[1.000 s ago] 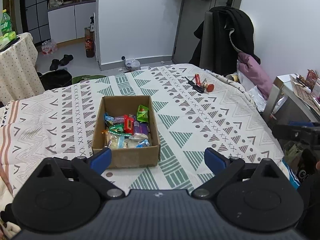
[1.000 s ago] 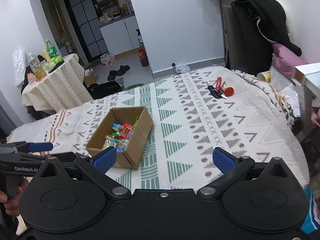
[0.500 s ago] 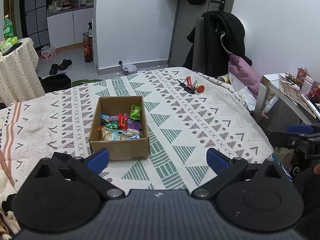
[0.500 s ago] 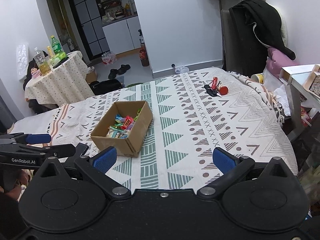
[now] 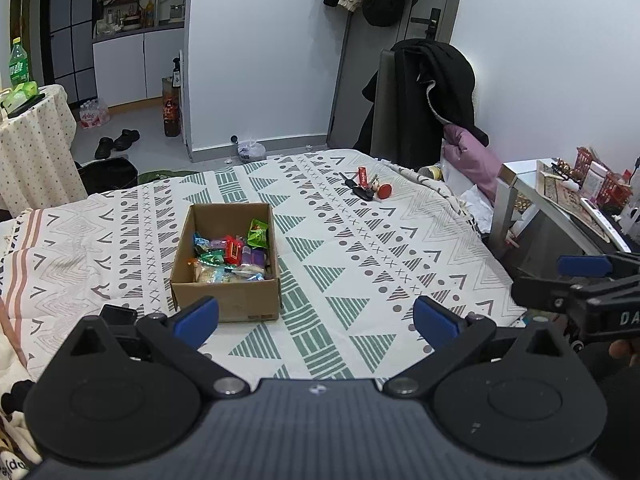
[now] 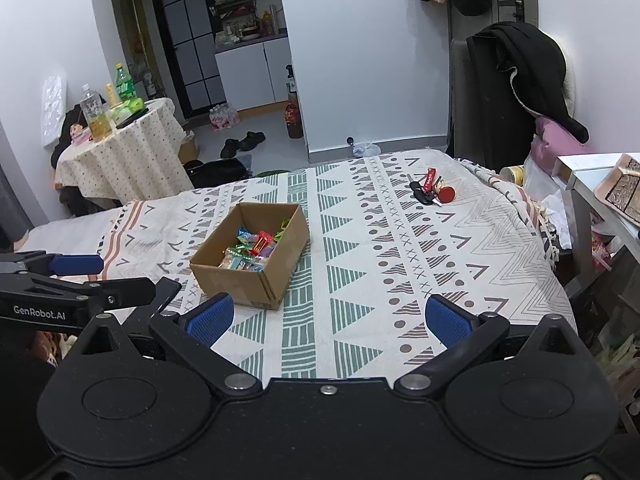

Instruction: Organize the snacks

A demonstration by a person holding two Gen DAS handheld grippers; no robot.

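Left gripper [image 5: 316, 316]: blue-padded fingers spread wide, nothing between them, held above the near edge of the bed. Right gripper [image 6: 327, 315]: same, fingers wide apart and empty, also over the near edge. Each camera catches the other tool at its margin, the right one at the right edge of the left view, the left one, marked "GenRobot.AI", at the left edge of the right view. Only the left view shows a bit of the person, a fingertip [image 5: 622, 348] under the right tool. Just beyond the left gripper's left finger sits a cardboard box [image 5: 226, 298] on the patterned bedspread [image 5: 352, 264], open top, upright. Snacks [image 5: 230, 254] lie inside it, a heap of small bright wrappers, red, green, purple and blue; the left view looks down into the box nearly square on and shows the whole heap, the right view sees it cornerwise with the near wall hiding part. Bedspread around the box is bare. Further back, toward the far right of the bed, a bunch of keys [image 5: 366, 186] with a red tag and a round red fob, well apart from the box. Right of the bed, a side table [image 5: 532, 184] with clutter, fuller in the left view. Behind, a dark coat [image 5: 436, 84] on a chair. The right view alone shows the round table [image 6: 116, 152] and its bottles whole; far beyond, white cabinets [image 6: 256, 72].
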